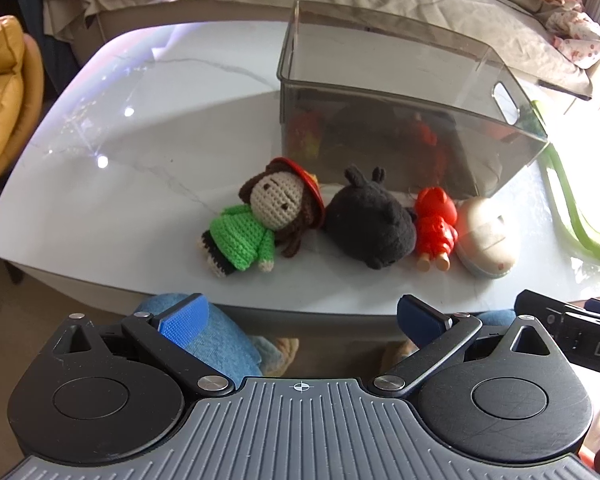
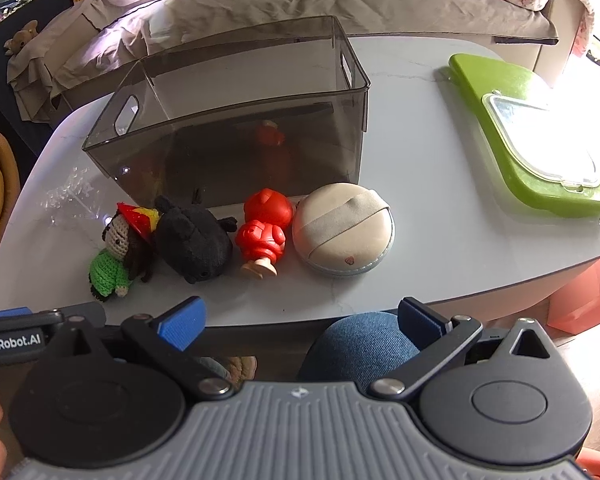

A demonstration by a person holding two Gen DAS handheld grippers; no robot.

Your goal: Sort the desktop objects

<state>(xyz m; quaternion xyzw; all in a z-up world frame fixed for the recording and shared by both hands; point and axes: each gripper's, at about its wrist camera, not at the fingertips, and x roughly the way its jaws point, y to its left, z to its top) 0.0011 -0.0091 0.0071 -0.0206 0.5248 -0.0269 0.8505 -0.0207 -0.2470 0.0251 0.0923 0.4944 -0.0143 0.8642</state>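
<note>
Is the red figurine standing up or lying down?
Lying down. The red figurine rests flat on the table, feet toward the camera, head toward the bin.

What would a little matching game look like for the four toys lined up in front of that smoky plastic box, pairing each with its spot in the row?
Seen from the right wrist view, match each toy to its place.

Toys:
1. crochet doll
2. black plush
3. red figurine
4. round beige pad

Places:
A. second from the right
B. far left end of the row
C. far right end, nearest the green tray
D. second from the left, touching the doll

All four lie on the white table in front of the box.

Pairs: 1-B, 2-D, 3-A, 4-C
</note>
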